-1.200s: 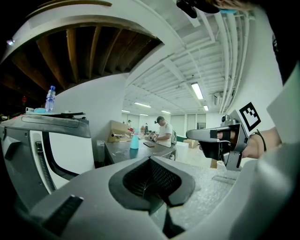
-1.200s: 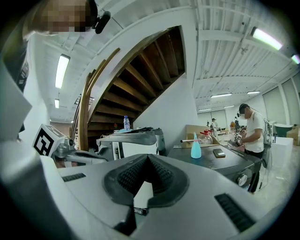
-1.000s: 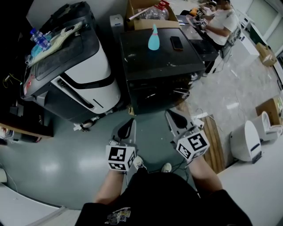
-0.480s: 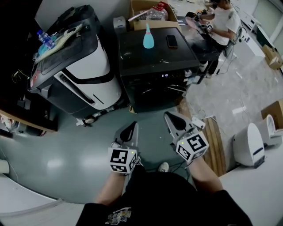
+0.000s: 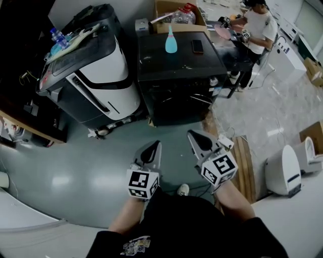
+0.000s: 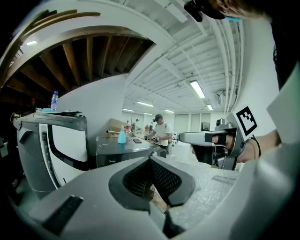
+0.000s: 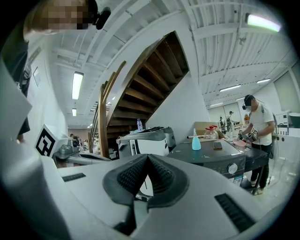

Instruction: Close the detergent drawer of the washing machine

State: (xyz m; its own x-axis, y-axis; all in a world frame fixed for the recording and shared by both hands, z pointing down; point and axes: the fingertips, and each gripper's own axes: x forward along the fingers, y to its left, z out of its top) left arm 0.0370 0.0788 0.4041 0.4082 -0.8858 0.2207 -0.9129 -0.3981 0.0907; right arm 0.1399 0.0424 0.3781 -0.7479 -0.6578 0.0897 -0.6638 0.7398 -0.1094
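The black washing machine stands ahead on the grey floor, its front panel facing me. From the right gripper view the washer shows a round knob. I cannot make out the detergent drawer in any view. My left gripper and right gripper hang side by side well short of the washer, both pointing at it. The left gripper is shut with nothing in it. So is the right gripper.
A blue bottle and a phone lie on the washer's top. A white-and-black machine stands to its left and a cardboard box behind it. A person works at a table at the back right. Wooden boards lie to my right.
The washer looks smaller and farther off than a second ago, and the floor between it and both grippers has widened. Both grippers stay shut.
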